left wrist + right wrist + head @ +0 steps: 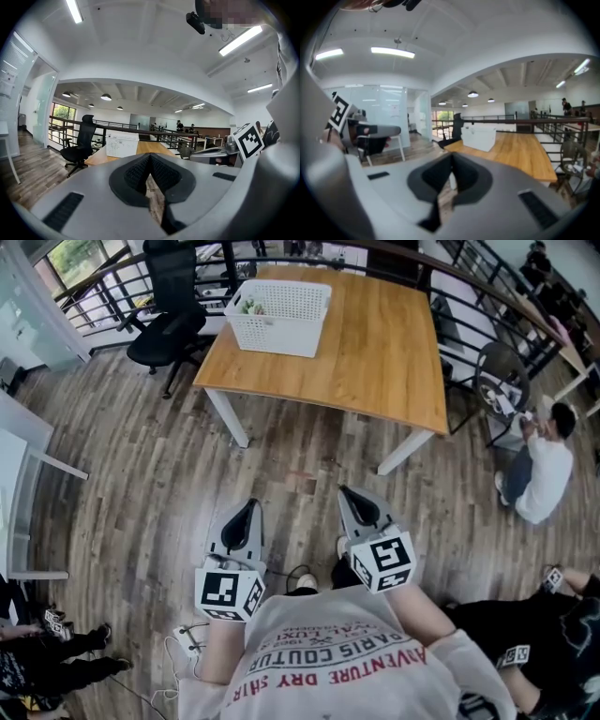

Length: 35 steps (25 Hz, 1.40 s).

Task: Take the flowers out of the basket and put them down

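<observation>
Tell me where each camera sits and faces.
Head view: on the person's head, looking steeply down at table and white basket; shows shirt, left gripper, right gripper.
Left gripper view: on that gripper, facing the table along its shut jaws.
Right gripper view: on that gripper, facing the table along its shut jaws.
All three show the basket on the table.

White basket point(279, 317) on wooden table point(380, 357)
</observation>
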### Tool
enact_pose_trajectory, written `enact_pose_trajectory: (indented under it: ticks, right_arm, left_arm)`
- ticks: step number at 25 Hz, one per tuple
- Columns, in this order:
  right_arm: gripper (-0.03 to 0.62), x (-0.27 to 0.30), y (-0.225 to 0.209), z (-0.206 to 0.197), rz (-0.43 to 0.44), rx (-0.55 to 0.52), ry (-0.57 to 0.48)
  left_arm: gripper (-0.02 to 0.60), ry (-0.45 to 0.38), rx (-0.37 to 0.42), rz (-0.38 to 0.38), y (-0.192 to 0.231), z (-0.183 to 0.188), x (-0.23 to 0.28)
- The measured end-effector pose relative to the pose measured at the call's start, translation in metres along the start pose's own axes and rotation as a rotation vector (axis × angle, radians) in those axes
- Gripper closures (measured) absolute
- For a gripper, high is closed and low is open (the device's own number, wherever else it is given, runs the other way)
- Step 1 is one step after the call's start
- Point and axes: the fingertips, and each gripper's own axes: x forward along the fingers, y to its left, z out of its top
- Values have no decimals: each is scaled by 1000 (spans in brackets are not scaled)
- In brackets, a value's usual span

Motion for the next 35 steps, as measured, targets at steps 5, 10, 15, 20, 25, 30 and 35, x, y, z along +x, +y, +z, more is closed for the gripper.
enact_pose_trajectory:
  ticks: [5, 10, 15, 20, 25, 30, 35]
  right_arm:
    - [566, 48, -19, 13, 24, -10, -1]
    - [566, 100, -58, 26, 84, -28, -7]
    - [565, 164, -126, 57, 116, -54, -4]
    - [566, 225, -199, 90, 141, -68, -6]
    - [565, 271, -255, 108, 161, -70, -2]
    - [565, 318, -283, 104, 147, -19, 53]
    - [566, 369, -291, 119, 147, -23, 59]
  left_arm:
    - [557, 7, -17, 43, 28, 3, 37]
    - [556, 1, -11, 91, 41, 9, 91]
    - [555, -22, -27, 160, 59, 33, 173]
    - [556, -30, -48, 209, 72, 49, 262]
    - [557, -31, -32, 208, 75, 63, 332]
    - [556, 5, -35, 211, 95, 56, 380]
    - [556, 3, -24, 191, 133, 67, 423]
